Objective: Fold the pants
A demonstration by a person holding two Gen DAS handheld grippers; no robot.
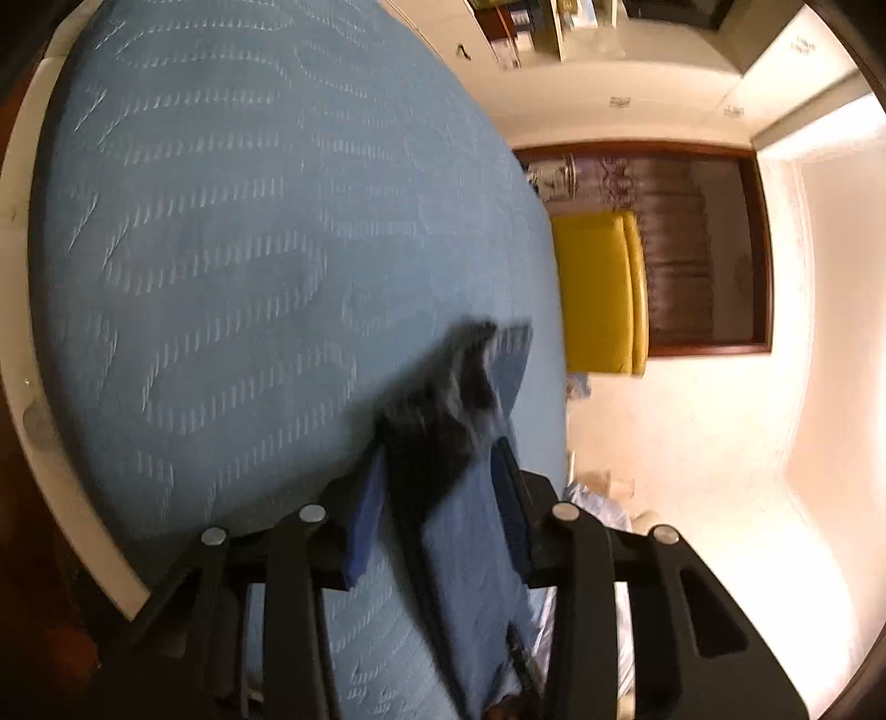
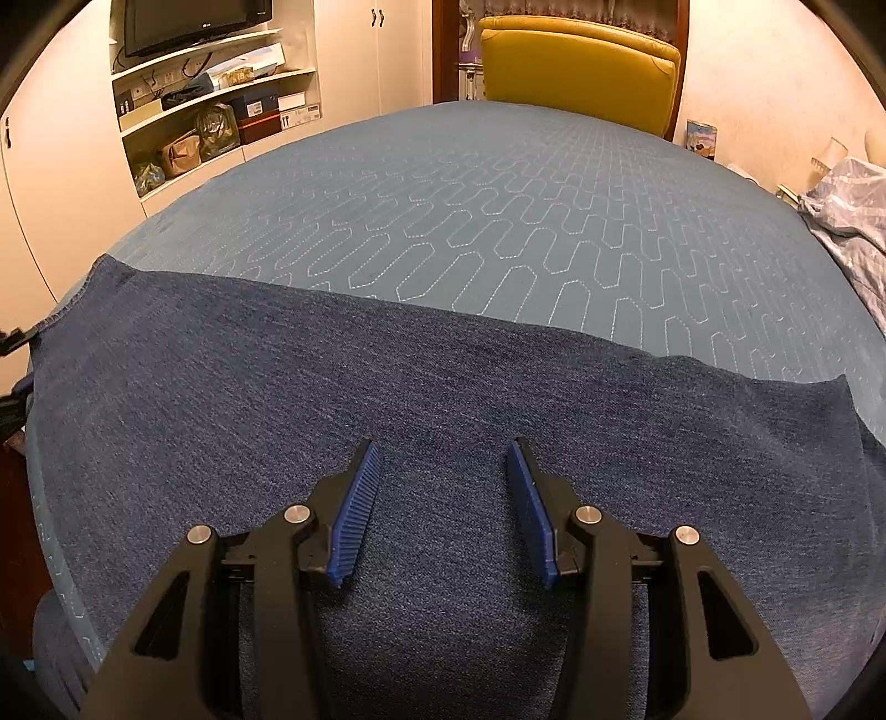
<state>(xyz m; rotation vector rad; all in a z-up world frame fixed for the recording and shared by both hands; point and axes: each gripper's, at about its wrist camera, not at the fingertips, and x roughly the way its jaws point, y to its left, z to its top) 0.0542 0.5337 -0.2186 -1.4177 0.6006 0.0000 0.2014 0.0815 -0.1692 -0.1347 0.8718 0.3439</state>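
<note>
**Gripping one end of the jeans while the other tongs wait above the cloth**

Lying flat across the near part of the bed point(image 2: 498, 183), the dark denim pants point(image 2: 387, 387) stretch from the left edge of the right wrist view to the right edge, on top of a blue quilted cover stitched with pale zigzag lines. The right gripper point(image 2: 443, 459) hangs over the middle of the cloth with its blue ribbed pads spread apart at a middling width; nothing sits between them, and whether the tips touch the denim cannot be told.

The left wrist view is rolled on its side and blurred. There the left gripper point(image 1: 437, 471) has its blue pads drawn fairly narrow, with a bunched fold of the pants point(image 1: 443, 437) standing between them; whether the pads truly press on it the blur hides. At the far left edge of the right wrist view a small black part shows beside the hemmed end of the pants.

Beyond the bed stand a yellow armchair point(image 2: 576, 66), open shelves point(image 2: 216, 105) holding boxes and bags, and a dark television point(image 2: 194, 22).
</note>
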